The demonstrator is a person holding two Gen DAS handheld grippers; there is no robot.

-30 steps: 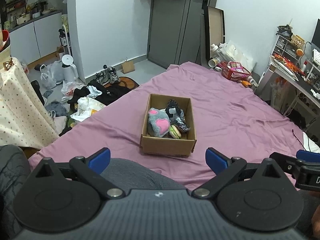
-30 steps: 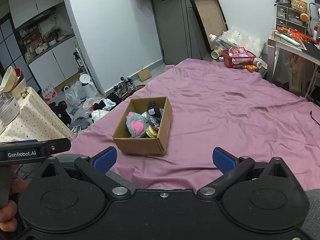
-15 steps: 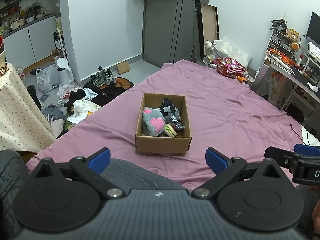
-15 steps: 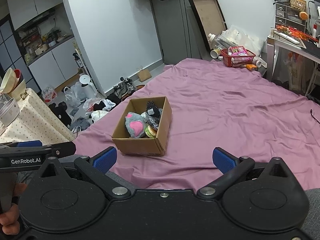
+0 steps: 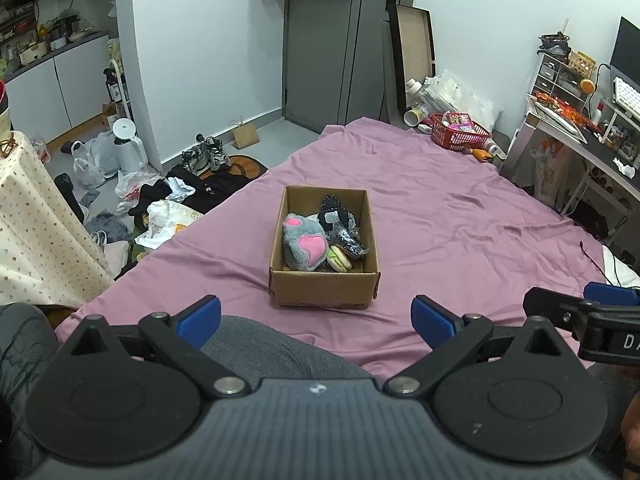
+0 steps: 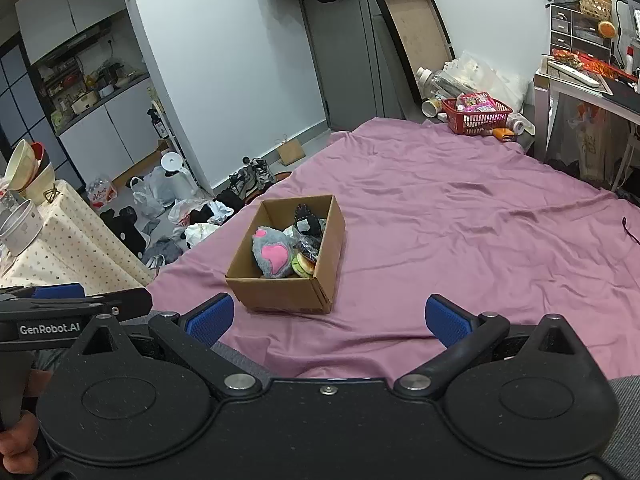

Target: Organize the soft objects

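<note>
Drew back from the cardboard box (image 5: 324,280) near the bedsheet's (image 5: 460,232) front edge — soft toys (image 5: 306,244) inside, both grippers (image 5: 316,316) wide, empty — sorting seemingly done.

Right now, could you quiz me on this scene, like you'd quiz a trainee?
1. True or false: the box sits on the purple sheet.
2. What colour is the heart on the grey plush? A blue, B pink, C yellow.
3. Are the left gripper and right gripper holding anything?

Key: 1 true. 2 B. 3 No, both are open and empty.
</note>
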